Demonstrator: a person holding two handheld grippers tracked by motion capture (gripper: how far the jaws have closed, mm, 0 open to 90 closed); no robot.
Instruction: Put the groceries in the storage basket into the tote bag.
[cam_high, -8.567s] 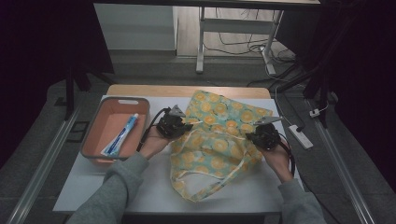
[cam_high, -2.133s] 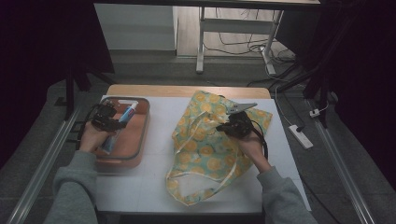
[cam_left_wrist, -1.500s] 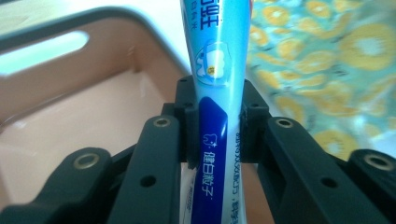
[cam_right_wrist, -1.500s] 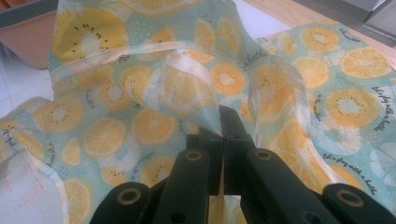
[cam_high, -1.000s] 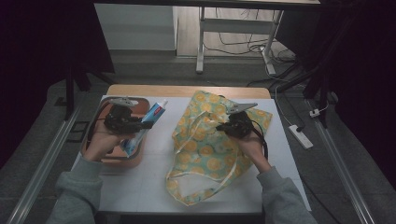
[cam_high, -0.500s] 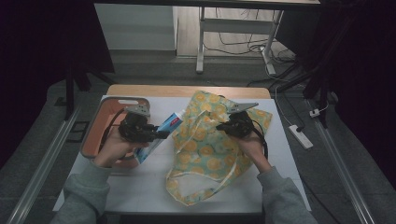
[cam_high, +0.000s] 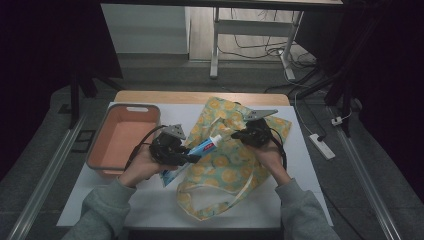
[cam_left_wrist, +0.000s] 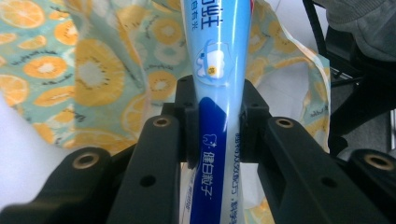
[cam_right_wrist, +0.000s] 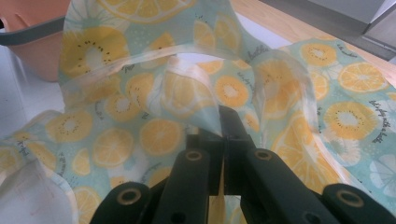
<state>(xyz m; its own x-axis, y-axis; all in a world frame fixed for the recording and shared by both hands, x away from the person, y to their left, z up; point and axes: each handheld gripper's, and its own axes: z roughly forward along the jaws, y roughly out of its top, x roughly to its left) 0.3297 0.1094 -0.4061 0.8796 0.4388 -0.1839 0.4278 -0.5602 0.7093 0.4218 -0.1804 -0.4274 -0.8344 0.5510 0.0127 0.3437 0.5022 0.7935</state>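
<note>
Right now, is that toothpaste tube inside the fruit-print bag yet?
Not yet. The toothpaste tube is clamped in the left gripper, its cap end over the bag, whose edge the right gripper lifts.

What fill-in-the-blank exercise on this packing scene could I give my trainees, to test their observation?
1. The left tool is shut on a blue and white ____ tube.
2. The right tool pinches the edge of the fruit-print fabric ____.
3. The orange basket stands on the table beside the ____ tool.
4. The toothpaste tube points toward the ____.

Missing words: toothpaste; bag; left; bag
</note>
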